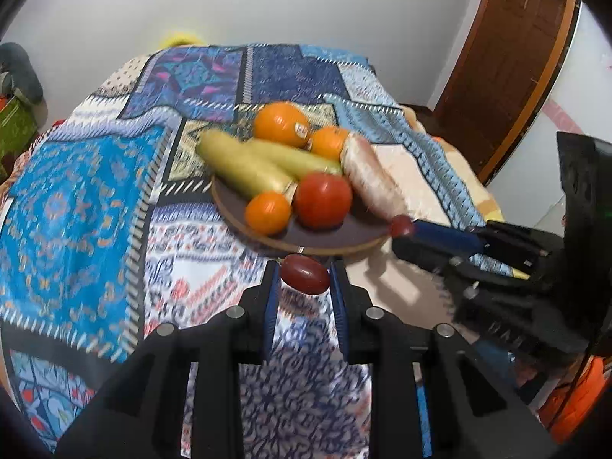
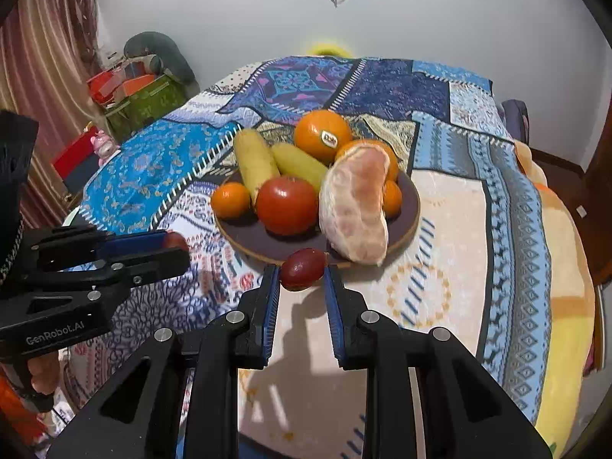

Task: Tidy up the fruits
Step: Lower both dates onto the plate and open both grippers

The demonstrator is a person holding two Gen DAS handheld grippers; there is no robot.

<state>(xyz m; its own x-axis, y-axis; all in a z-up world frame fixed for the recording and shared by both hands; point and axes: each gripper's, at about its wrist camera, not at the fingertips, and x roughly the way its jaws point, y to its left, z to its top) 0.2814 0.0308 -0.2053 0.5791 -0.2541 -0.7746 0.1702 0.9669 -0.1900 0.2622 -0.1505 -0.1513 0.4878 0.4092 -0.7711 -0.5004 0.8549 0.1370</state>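
Each claw pinches one small red grape: the left claw [image 1: 304,273] holds a grape [image 1: 305,274], the right claw [image 2: 302,271] another grape [image 2: 302,269]. Both are near the front rim of the plate [image 2: 244,234], which lies on the patterned surface [image 2: 440,287] with oranges, a tomato [image 2: 287,204] and a peeled pomelo [image 2: 355,206].

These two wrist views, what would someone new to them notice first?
A round plate piled with fruit sits mid-bed on a patchwork blanket: a red tomato at the front, a peeled pomelo wedge to its right. Nearer the cameras, each claw, left claw and right claw, pinches a dark red grape.
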